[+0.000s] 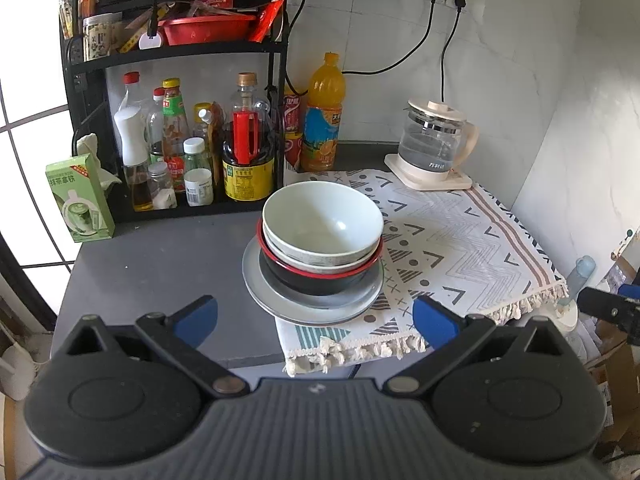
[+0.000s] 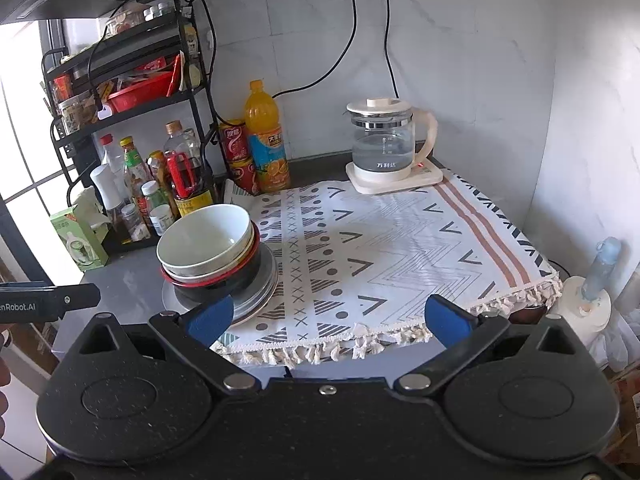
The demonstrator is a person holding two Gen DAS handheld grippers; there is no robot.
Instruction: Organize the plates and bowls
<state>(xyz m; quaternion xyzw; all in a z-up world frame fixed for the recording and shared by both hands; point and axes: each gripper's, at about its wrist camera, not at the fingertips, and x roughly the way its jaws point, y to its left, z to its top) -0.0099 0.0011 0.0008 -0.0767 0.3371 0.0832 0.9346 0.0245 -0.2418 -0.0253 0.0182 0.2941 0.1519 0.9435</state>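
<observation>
Grey plate [image 1: 312, 308] sits on the table [image 1: 160, 264], half over the patterned cloth [image 1: 460, 240], carrying a black red-rimmed bowl [image 1: 320, 280] with pale bowls [image 1: 320, 220] nested inside. Your left claw [image 1: 316, 316] is spread wide, empty, just short of the stack. Your right claw [image 2: 328, 316] is likewise spread, holding nothing, beside the plate.

A pale green bowl [image 1: 322, 218] sits upright on top, nested in a speckled grey-white bowl [image 1: 320, 258], itself inside a black bowl with a red rim [image 1: 320, 280]. All rest on grey plates [image 1: 312, 308], perhaps two or three, straddling the patterned cloth's edge.
</observation>
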